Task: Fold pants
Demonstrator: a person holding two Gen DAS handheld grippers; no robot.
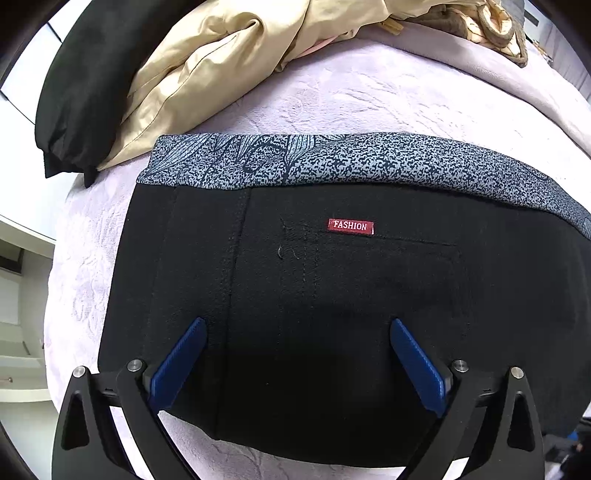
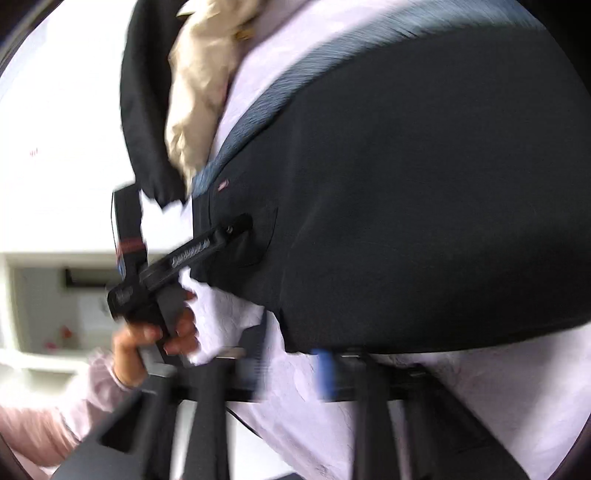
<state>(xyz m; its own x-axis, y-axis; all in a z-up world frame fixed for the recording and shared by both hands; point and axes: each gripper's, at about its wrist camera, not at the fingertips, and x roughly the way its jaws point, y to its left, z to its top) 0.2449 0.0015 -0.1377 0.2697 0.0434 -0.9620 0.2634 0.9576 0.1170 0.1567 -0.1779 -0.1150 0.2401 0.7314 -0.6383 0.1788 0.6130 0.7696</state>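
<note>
Black pants point(image 1: 332, 295) with a speckled grey-blue waistband point(image 1: 369, 158) and a red "FASHION" tag point(image 1: 350, 226) lie flat on a pale lilac bedspread point(image 1: 351, 96). My left gripper point(image 1: 298, 325) hovers over them pointing steeply down, its blue pads wide apart with nothing pinched. The right wrist view is blurred. It shows the same pants point(image 2: 424, 203) and my right gripper point(image 2: 325, 363), blue pads together at the pants' near edge and seemingly on the cloth. A person's hand point(image 2: 147, 339) holds the left gripper's handle at the left.
A crumpled beige garment point(image 1: 221, 62) and a black garment point(image 1: 85, 88) lie at the bed's far left. Patterned fabric point(image 1: 491, 29) sits at the far right. White furniture point(image 1: 22, 314) stands beyond the bed's left edge.
</note>
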